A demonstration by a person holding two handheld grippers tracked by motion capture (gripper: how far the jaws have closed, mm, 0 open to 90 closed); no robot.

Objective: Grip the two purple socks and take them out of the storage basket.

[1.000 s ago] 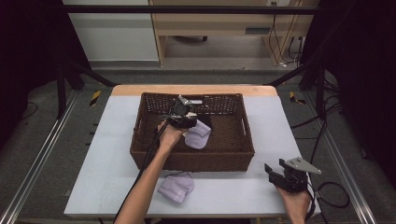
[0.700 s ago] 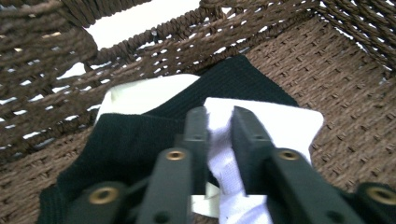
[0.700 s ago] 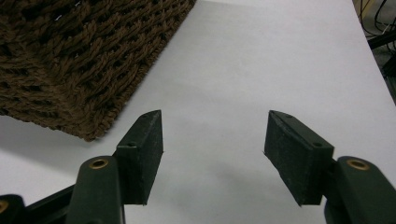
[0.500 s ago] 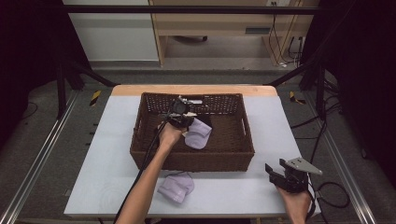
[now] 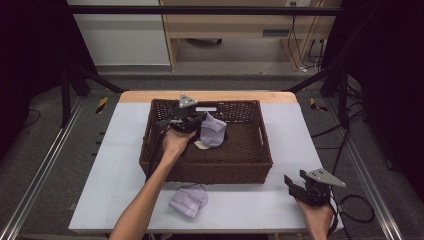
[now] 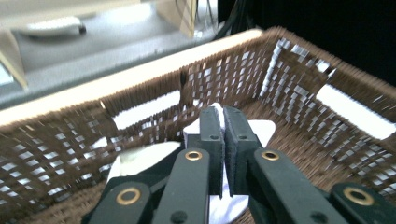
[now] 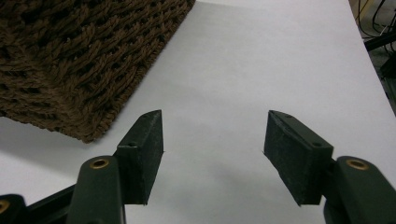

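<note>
Your left gripper has its jaws pressed together on a fold of the pale lilac cloth, and in the left gripper view the soft white-lilac fabric bunches on either side of the black ribbed pads. The cloth hangs just beyond and below the jaws, inside the wicker basket, with its lower end apparently near the basket floor; a flat cream-coloured piece lies on the floor under it. So the pick looks made, but the lift out is not finished, since the cloth has not cleared the rim. A second lilac cloth lies crumpled on the white tabletop, on your side of the basket and behind the left gripper, which suggests one piece is handled and this one is next. The basket is dark brown, tightly woven and rectangular, with slotted handle openings in its walls; the weave looks rough enough to snag thin fabric. Your right gripper rests with its jaws wide apart and nothing between them, above bare tabletop, the basket's corner just ahead to its left.
</note>
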